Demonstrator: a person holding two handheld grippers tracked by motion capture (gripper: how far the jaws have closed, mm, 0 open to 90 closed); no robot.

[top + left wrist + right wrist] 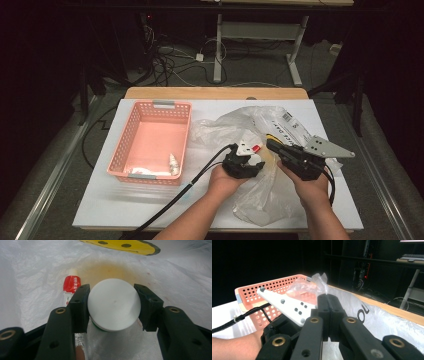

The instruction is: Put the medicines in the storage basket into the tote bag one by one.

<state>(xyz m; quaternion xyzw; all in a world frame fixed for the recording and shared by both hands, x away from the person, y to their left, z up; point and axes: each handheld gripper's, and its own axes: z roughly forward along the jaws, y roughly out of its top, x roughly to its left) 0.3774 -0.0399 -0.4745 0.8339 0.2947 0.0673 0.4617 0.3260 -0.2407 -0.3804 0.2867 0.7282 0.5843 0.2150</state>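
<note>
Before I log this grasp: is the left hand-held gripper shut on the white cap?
Shut: both jaws of the left hand-held gripper press the white cap's sides.

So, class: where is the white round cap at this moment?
In the left gripper view, the white round cap sits between the left gripper's jaws, inside the plastic bag, right of a red-labelled tube.

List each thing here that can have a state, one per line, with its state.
left gripper: shut on the white round cap, inside the bag.
white round cap: clamped between the jaws.
right gripper: shut on the plastic bag, pinching its edge.
plastic bag: crumpled, held open.
red-labelled tube: lying inside the bag.
pink basket: upright, a few small items inside.
</note>
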